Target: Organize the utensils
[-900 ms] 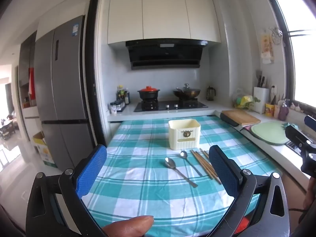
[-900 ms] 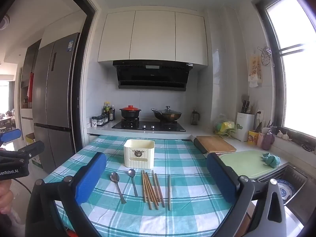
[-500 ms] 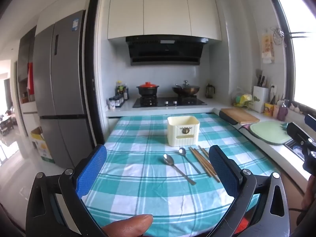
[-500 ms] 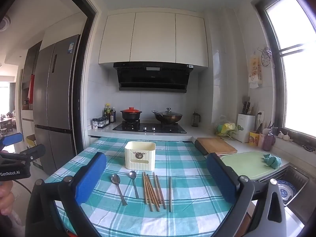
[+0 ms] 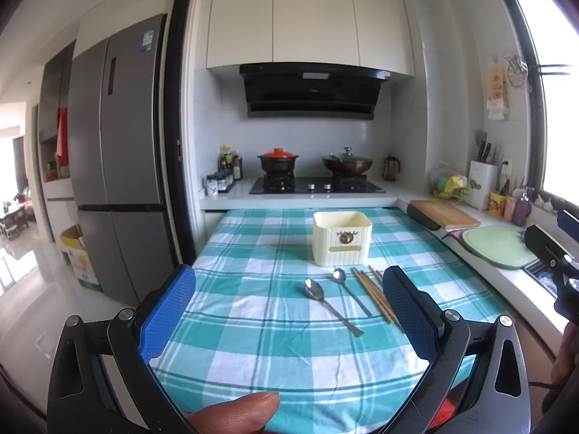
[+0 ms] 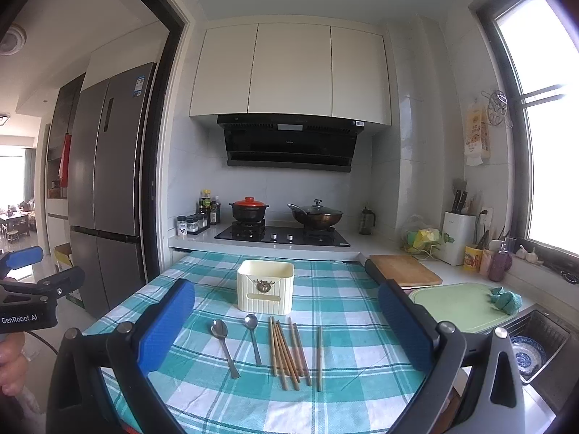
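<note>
Left tool [image 5: 289,311] and right tool [image 6: 286,322] both hover spread wide and empty above the near edge of the teal-and-white checked table [image 6: 343,403]. Two steel spoons [image 6: 224,345], a cluster of brown wooden chopsticks [image 6: 287,356] and one separate chopstick [image 6: 319,358] lie flat ahead of the tools. Bowls and tips point toward the cream ribbed plastic holder [image 6: 265,291] just beyond, long axes running near-to-far.

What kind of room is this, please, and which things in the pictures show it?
It looks like a home kitchen. A gas stove with a red-lidded pot stands under a black range hood, a tall grey fridge is on the left, and a sink sits beside the counter.
</note>
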Motion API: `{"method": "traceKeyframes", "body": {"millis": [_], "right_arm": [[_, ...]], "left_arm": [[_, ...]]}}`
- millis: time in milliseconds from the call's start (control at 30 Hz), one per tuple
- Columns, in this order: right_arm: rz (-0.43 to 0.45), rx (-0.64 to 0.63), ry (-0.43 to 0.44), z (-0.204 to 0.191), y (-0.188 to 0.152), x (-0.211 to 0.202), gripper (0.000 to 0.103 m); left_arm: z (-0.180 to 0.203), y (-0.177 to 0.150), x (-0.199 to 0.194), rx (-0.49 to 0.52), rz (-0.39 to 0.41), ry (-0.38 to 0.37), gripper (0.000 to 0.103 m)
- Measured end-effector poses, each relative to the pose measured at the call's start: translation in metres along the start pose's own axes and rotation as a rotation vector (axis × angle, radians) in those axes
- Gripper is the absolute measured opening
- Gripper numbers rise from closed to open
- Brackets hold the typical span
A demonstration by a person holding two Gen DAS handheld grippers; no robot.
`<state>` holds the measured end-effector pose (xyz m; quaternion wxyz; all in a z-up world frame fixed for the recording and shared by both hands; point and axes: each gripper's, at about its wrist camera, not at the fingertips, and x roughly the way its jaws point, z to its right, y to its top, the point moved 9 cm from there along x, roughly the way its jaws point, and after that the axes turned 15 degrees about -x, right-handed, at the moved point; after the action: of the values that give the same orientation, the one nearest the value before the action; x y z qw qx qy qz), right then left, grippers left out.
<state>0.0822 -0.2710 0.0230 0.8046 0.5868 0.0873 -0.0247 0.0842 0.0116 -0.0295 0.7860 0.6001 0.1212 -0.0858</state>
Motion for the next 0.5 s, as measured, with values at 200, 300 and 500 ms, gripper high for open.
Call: {"method": "traceKeyframes", "body": {"millis": [200,300,500], "right_arm": [[0.026,-0.004,-0.017,0.002,0.005,-0.012,0.103],[0.043,-0.009,-0.025,0.002,0.009,-0.018,0.103],[0.053,-0.005,-0.023,0.002,0.011,-0.02,0.103]], "left_arm": [[-0.004,0.001,-0.012,-0.004,0.026,-0.007,0.103],[-0.005,0.002,-0.017,-0.006,0.037,-0.007,0.103],[-0.006,0.005,-0.022,-0.013,0.049,-0.002,0.103]]}}
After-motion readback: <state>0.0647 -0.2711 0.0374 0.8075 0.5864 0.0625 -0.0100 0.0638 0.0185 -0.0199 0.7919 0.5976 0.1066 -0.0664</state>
